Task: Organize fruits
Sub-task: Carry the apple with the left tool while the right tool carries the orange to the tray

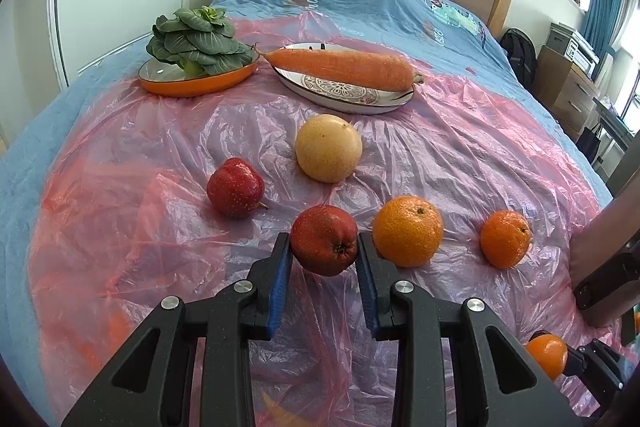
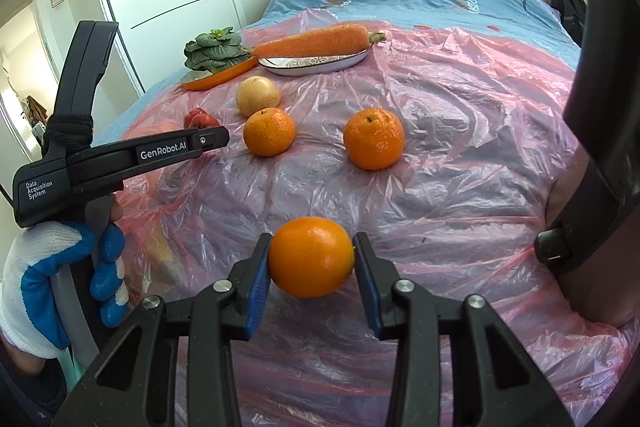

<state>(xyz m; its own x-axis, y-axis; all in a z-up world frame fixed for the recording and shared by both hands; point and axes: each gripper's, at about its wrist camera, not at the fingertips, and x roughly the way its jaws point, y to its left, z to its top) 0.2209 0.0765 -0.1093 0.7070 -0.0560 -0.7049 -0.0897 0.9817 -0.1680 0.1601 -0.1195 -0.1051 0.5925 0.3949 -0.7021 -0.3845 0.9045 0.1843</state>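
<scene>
Two fruits are in my grip: my left gripper (image 1: 324, 253) has its jaws clamped on a red apple (image 1: 324, 239), and my right gripper (image 2: 311, 261) has its jaws clamped on an orange (image 2: 311, 257), both just above the pink plastic sheet (image 1: 440, 155). From the left camera, a second red apple (image 1: 235, 187) lies at ten o'clock of the held one, a yellow pear (image 1: 329, 147) at twelve, and two loose oranges (image 1: 408, 231) at three. Beyond, at twelve, a carrot (image 1: 344, 69) rests on a patterned plate (image 1: 352, 97), with leafy greens (image 1: 198, 41) on an orange plate (image 1: 192, 85) just beside it.
</scene>
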